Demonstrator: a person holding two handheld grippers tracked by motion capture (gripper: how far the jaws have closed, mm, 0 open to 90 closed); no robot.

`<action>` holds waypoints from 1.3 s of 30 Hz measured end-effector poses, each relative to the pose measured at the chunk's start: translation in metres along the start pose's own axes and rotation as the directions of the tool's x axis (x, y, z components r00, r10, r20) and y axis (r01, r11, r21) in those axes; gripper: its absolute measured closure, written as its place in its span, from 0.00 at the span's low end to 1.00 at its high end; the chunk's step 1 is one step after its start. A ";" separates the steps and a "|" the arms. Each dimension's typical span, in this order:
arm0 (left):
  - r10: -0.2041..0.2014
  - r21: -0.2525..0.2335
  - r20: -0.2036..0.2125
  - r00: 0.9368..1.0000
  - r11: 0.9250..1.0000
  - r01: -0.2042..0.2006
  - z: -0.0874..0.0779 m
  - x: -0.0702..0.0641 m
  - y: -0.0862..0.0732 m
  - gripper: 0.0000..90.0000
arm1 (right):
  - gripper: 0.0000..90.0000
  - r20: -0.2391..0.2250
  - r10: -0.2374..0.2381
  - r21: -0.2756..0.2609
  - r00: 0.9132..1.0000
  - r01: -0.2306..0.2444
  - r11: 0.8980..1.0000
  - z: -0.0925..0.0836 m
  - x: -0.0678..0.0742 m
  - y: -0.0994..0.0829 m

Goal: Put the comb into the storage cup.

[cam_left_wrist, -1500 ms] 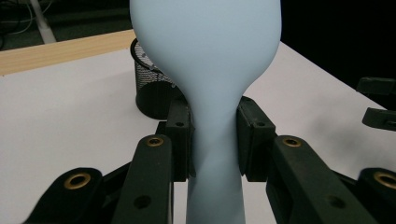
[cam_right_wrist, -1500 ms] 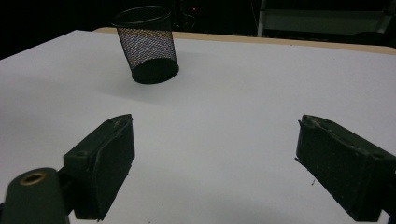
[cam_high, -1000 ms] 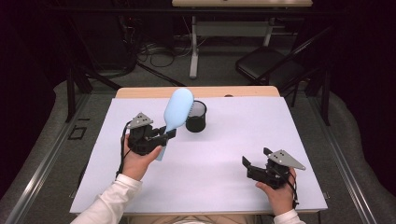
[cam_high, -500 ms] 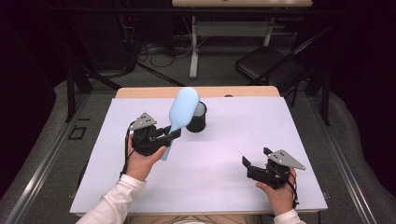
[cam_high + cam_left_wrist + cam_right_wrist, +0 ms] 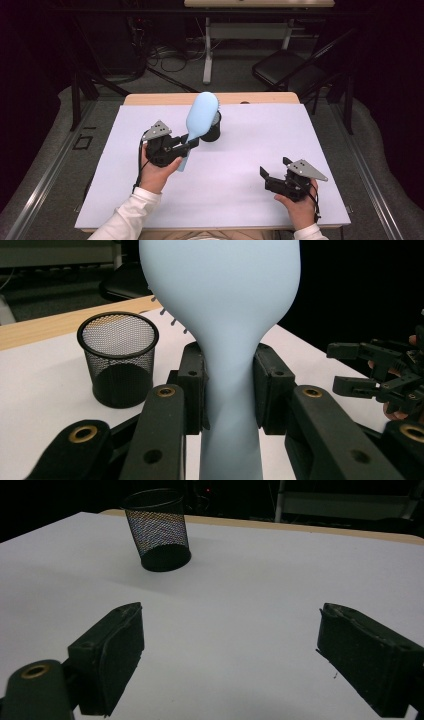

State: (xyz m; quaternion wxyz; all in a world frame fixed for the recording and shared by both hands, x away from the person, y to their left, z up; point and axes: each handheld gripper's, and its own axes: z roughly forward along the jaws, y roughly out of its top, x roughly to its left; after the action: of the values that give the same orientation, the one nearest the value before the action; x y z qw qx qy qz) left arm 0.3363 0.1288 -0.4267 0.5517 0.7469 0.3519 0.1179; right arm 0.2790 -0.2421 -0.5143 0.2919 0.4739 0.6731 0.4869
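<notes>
I've swung the hairbrush [image 5: 201, 120] right over the mesh cup [image 5: 212, 131] — left gripper [image 5: 186, 145] clamped on its handle, right gripper [image 5: 274, 175] wide open, empty — drop-in looks next.

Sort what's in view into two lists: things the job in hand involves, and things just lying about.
Likely in the job:
left gripper, shut on the blue hairbrush
black mesh cup, upright

Just about:
right gripper, open and idle
folding chair beyond the table
</notes>
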 end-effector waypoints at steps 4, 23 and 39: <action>0.006 -0.010 0.007 1.000 1.000 -0.006 0.000 -0.001 -0.001 0.78 | 0.12 -0.004 -0.007 0.007 1.000 0.007 1.000 0.001 0.001 0.001; 0.012 -0.036 0.020 1.000 0.999 -0.011 -0.002 0.001 -0.006 0.78 | 0.10 -0.021 -0.008 0.060 1.000 0.009 0.998 0.006 0.004 0.008; 0.010 -0.034 0.022 1.000 0.999 -0.009 -0.002 0.004 -0.010 0.78 | 0.01 -0.067 -0.028 0.111 0.997 0.035 0.993 0.017 0.012 0.024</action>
State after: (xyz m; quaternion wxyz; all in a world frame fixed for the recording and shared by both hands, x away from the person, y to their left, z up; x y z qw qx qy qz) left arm 0.3343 0.1345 -0.4359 0.5675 0.7404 0.3402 0.1184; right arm 0.2973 -0.2226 -0.4976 0.2503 0.4627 0.7159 0.4592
